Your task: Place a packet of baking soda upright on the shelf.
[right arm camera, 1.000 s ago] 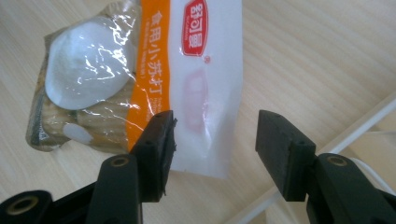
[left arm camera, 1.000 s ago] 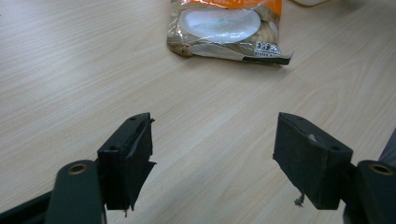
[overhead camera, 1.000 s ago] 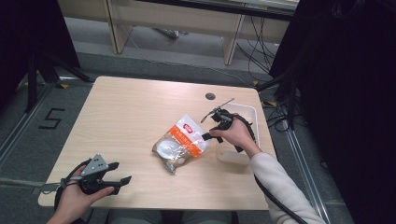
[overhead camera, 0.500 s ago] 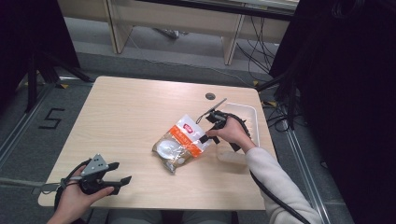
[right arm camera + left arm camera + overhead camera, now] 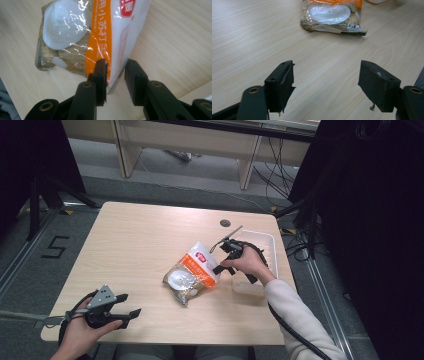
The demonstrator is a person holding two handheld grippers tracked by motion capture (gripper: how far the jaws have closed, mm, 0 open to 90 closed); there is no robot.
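Note:
A snack bag point(image 5: 192, 275), orange and white with a clear window, lies flat near the middle of the wooden table point(image 5: 140, 245). My right gripper point(image 5: 218, 265) sits at the bag's right edge. In the right gripper view the bag point(image 5: 75, 37) has its white edge between the jaws of the gripper point(image 5: 116, 72). The jaws have just been closing; the left pad meets the film and a narrow gap shows at the right pad. My left gripper point(image 5: 131, 316) rests open at the table's front left corner, and it point(image 5: 327, 85) points at the bag point(image 5: 332, 15) from a distance.
A white plastic tray point(image 5: 270, 242) stands at the table's right edge, just behind the right hand. A round cable hole point(image 5: 225, 223) is in the tabletop at the back. Dark cables and a desk frame lie on the floor beyond the table.
The right hand has edged left toward the bag and its jaws have narrowed around the bag's edge. The left hand and its gripper have not moved.

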